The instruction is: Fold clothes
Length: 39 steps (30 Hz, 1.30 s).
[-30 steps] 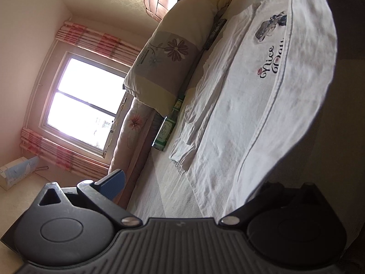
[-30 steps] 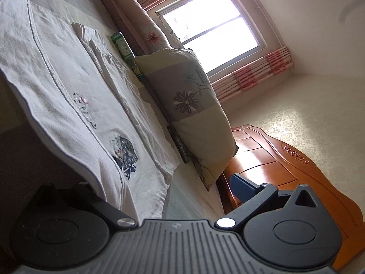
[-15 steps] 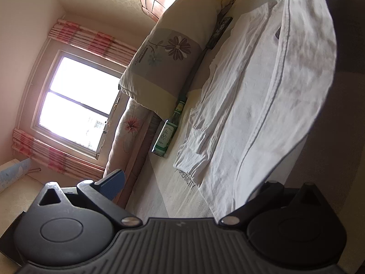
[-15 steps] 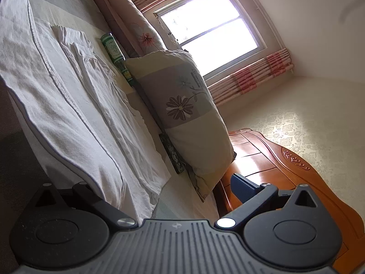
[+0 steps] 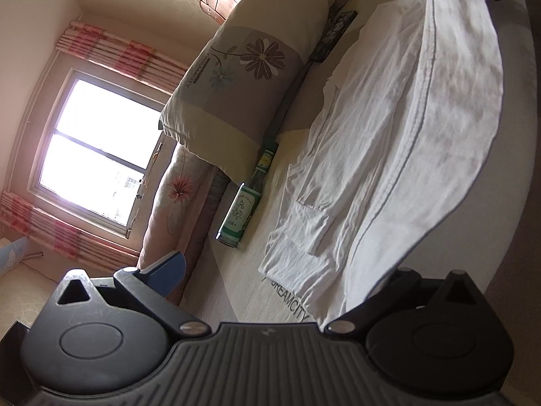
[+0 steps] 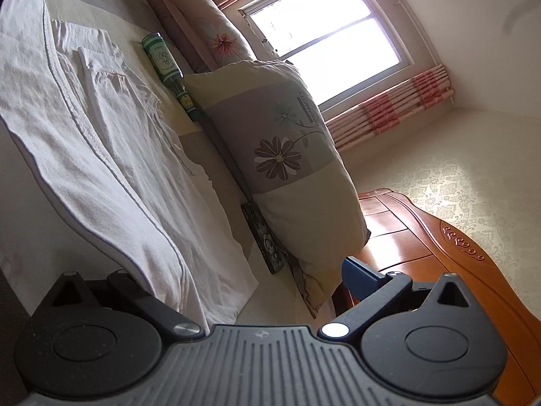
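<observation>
A white shirt (image 5: 378, 169) lies on the bed with one edge lifted and folded over; its printed front is hidden. In the left wrist view the cloth runs down over my left gripper's right finger, and the left blue finger pad (image 5: 167, 272) stands clear, so the left gripper (image 5: 270, 291) looks open with cloth draped on one side. In the right wrist view the same shirt (image 6: 111, 155) drapes over my right gripper's left finger, and the blue right finger (image 6: 360, 275) stands apart. The right gripper (image 6: 243, 287) looks open. A folded sleeve (image 5: 301, 230) lies flat.
A flowered pillow (image 5: 243, 77) and a long bolster (image 5: 179, 203) lie along the bed's far side by the window. A green glass bottle (image 5: 241, 209) and a dark phone (image 5: 333, 34) lie beside the shirt. A wooden headboard (image 6: 439, 253) stands at the bed's end.
Both grippers have carried the shirt's lifted edge over toward the pillow side. The printed front has been covered by the fold, and the bottle and sleeve now show more fully.
</observation>
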Each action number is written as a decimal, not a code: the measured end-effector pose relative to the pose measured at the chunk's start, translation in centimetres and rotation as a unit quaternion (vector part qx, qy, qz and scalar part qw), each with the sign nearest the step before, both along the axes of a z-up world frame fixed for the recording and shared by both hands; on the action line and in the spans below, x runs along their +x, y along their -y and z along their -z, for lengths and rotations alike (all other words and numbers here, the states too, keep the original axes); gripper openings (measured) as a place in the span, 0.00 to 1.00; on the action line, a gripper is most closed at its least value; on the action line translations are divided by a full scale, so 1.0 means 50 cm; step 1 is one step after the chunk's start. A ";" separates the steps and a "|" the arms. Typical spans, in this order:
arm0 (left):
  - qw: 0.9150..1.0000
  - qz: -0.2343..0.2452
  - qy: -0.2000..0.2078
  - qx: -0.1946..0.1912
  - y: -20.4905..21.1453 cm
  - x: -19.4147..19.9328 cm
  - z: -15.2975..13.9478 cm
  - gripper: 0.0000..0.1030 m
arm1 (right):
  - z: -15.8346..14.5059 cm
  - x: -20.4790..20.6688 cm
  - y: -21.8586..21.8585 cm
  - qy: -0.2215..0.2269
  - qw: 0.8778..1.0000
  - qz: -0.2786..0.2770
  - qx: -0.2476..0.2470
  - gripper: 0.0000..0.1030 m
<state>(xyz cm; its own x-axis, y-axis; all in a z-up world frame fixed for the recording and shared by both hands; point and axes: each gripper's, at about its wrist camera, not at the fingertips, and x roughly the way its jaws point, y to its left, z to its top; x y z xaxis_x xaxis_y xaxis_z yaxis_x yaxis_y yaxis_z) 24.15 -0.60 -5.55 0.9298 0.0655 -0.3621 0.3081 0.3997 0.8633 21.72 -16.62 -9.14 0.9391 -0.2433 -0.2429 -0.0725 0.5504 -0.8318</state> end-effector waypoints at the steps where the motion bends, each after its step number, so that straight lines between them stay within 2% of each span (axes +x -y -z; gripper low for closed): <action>1: 1.000 0.000 0.000 0.000 0.001 0.013 0.000 1.00 | 0.001 0.014 0.003 -0.001 1.000 0.000 0.001 1.00; 17: 1.000 -0.003 -0.007 -0.019 0.012 0.240 -0.001 1.00 | 0.007 0.236 0.032 -0.006 1.000 0.002 0.009 1.00; 21: 0.999 -0.003 -0.028 -0.018 0.011 0.289 0.020 1.00 | 0.018 0.292 0.037 -0.030 0.999 0.003 0.017 1.00; 26: 0.996 -0.011 -0.081 -0.033 0.007 0.339 0.067 1.00 | 0.054 0.332 0.042 -0.082 0.996 -0.004 0.027 1.00; 29: 0.995 -0.014 -0.090 -0.043 0.000 0.340 0.073 1.00 | 0.045 0.340 0.056 -0.109 0.992 -0.007 0.061 1.00; 35: 0.990 -0.014 -0.123 -0.073 -0.036 0.304 0.029 0.99 | -0.002 0.351 0.099 -0.146 0.980 -0.008 0.133 1.00; 39: 0.977 -0.024 -0.162 -0.136 -0.071 0.323 -0.008 0.99 | -0.033 0.358 0.127 -0.170 0.969 -0.008 0.180 1.00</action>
